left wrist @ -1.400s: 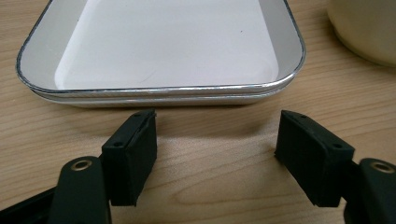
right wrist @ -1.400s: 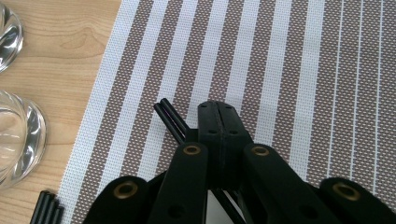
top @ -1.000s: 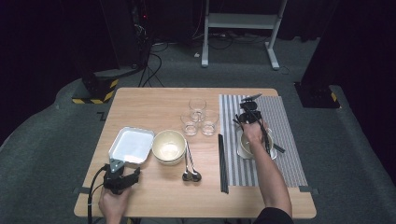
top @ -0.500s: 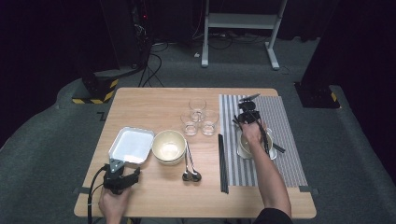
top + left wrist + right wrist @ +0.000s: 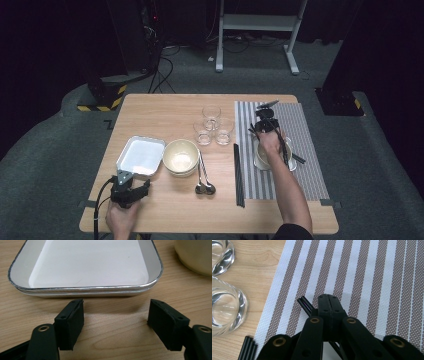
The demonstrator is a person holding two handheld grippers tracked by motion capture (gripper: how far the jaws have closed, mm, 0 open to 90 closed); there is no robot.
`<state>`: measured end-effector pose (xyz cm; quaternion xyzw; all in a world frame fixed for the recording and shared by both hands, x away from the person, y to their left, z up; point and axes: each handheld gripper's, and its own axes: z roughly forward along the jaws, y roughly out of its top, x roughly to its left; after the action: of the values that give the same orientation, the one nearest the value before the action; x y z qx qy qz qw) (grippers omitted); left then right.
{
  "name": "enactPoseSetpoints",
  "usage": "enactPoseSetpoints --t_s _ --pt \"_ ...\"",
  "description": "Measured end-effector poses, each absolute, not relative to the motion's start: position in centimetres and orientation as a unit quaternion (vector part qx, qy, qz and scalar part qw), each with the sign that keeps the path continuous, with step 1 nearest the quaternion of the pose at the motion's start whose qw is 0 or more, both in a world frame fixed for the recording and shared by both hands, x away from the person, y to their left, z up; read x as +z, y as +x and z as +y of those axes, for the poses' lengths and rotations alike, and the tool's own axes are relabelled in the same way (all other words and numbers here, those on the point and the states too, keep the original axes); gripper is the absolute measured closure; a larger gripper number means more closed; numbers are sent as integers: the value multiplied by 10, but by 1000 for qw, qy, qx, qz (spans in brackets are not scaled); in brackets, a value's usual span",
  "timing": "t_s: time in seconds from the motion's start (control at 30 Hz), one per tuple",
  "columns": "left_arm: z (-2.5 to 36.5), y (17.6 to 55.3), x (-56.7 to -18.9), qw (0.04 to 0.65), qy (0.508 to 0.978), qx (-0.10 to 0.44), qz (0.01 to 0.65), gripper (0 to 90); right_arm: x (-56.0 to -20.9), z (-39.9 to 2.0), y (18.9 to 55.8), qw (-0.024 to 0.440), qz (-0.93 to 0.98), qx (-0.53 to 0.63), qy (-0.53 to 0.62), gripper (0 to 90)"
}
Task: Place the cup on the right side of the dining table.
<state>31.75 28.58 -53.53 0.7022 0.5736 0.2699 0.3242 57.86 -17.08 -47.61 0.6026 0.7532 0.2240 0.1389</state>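
R gripper over the striped placemat, R side of table. Jaws fully closed, pads pressed flat together in R gripper view. A pair of black chopsticks pokes out just beside/under the closed jaws on their left; can't tell if the pads actually pinch them. In high view the sticks run from under the hand down-right across a white bowl on the mat; hand covers most of the bowl. Second set of black chopsticks lies straight along the mat's L edge, apart from the gripper; ends also seen at bottom left of R gripper view.

L gripper near front-L corner of wooden table, jaws wide apart, nothing between them, bare wood under the gap. Just ahead of the jaws, not touching: white rectangular tray w/ metal-look rim, looks like two stacked. Cream bowl right next to tray on its R side, edge visible top-right in L gripper view.

Two spoons lie beside cream bowl, heads toward person. Three clear glasses clustered mid-table, between bowl and mat; two seen at L edge of R gripper view.
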Motion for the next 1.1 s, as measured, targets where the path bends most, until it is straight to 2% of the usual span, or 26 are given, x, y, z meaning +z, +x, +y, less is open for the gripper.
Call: enactPoseSetpoints --t_s 1.1 --pt "286 317 -535 327 701 268 574 291 -476 -154 574 113 764 221 595 900"
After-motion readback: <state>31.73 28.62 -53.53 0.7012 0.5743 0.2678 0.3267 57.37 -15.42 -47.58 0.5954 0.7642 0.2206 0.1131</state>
